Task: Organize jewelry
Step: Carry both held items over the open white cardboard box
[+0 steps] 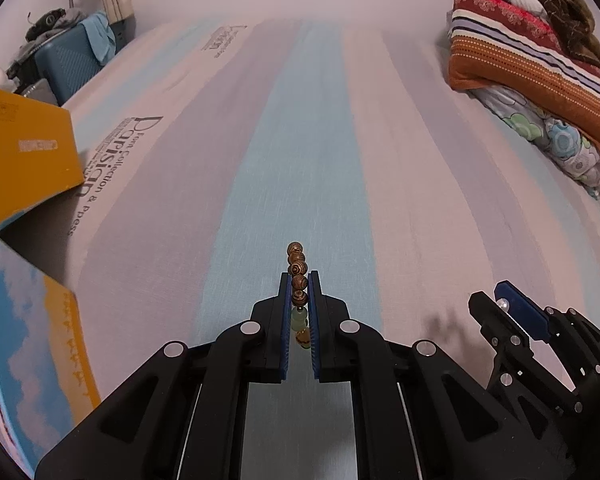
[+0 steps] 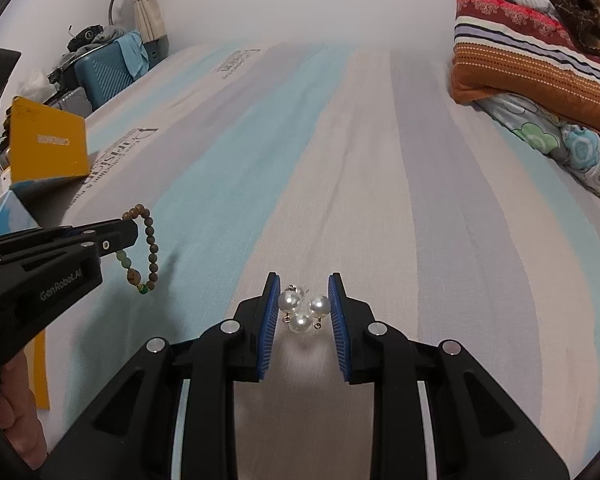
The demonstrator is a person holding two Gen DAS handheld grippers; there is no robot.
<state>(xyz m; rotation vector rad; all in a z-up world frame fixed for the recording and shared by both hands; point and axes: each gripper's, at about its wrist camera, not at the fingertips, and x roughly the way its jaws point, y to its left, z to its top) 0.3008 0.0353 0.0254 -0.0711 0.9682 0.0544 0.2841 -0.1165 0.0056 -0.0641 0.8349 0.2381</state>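
Observation:
My left gripper [image 1: 299, 282] is shut on a bracelet of brown wooden beads [image 1: 298, 270] with a few green ones. It holds the bracelet above the striped bed sheet. In the right wrist view the bracelet [image 2: 148, 246] hangs from the left gripper [image 2: 126, 232] at the left. My right gripper [image 2: 304, 286] is low over the sheet with its jaws apart around a cluster of pearl earrings [image 2: 303, 309]. The left pad is at a pearl; the right pad stands close to another. The right gripper also shows in the left wrist view [image 1: 500, 300].
An open yellow and blue box [image 1: 24, 152] stands at the left edge of the bed [image 1: 420, 160]; it also shows in the right wrist view [image 2: 48, 152]. Folded striped blankets and pillows [image 1: 532, 64] lie at the far right. A blue suitcase [image 1: 72, 60] stands beyond the bed.

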